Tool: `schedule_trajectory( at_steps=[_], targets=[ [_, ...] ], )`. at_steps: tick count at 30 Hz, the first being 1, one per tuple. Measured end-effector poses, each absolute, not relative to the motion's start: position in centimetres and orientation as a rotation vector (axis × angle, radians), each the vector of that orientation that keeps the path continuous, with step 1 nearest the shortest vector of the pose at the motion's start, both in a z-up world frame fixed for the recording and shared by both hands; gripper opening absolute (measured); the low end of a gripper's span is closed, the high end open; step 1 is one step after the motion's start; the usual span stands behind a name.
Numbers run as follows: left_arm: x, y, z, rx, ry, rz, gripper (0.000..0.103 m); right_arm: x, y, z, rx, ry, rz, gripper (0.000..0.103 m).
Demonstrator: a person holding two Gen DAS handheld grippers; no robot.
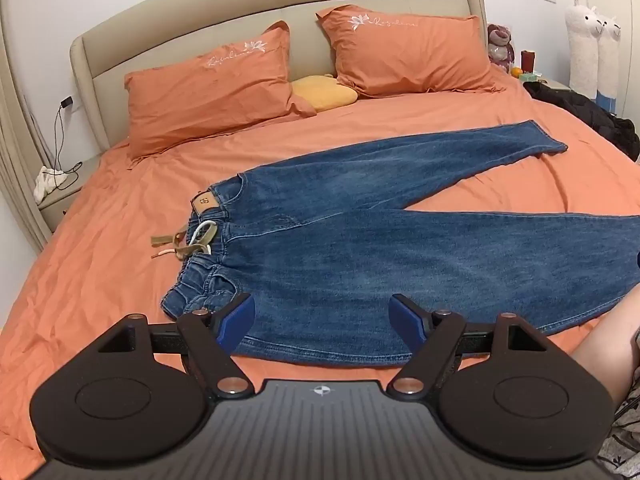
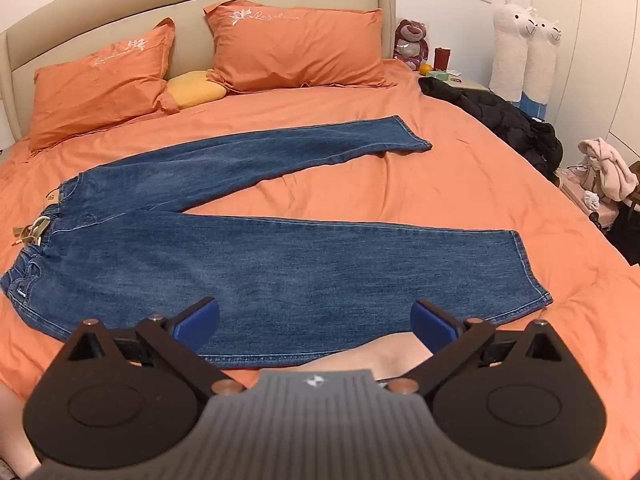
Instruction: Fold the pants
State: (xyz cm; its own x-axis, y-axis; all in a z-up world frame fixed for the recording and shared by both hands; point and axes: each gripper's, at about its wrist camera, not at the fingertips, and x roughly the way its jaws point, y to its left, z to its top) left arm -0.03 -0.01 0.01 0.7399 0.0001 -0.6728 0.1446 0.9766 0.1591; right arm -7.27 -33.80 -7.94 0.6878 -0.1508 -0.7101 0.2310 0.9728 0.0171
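Both claws spread wide — left gripper point(image 1: 322, 314), right gripper point(image 2: 315, 320) — over heavy, floppy jeans point(image 2: 256, 264); pinch near hem and waistband.

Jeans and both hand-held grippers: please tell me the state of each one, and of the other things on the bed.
jeans: unfolded, spread flat, legs apart
drawstring: loose, at the waistband
left hand-held gripper: open, holding nothing
right hand-held gripper: open, holding nothing
orange pillows: propped against the headboard
black jacket: crumpled at the bed's edge
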Motion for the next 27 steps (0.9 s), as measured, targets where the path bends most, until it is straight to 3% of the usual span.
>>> schedule_trajectory(
  at_steps=[27],
  targets=[
    [-2.3,-0.4,1.1,0.219,0.748,-0.11,0.089,-9.0,-33.8,-6.5,0.102,0.785,-0.126,0.098]
  ],
)
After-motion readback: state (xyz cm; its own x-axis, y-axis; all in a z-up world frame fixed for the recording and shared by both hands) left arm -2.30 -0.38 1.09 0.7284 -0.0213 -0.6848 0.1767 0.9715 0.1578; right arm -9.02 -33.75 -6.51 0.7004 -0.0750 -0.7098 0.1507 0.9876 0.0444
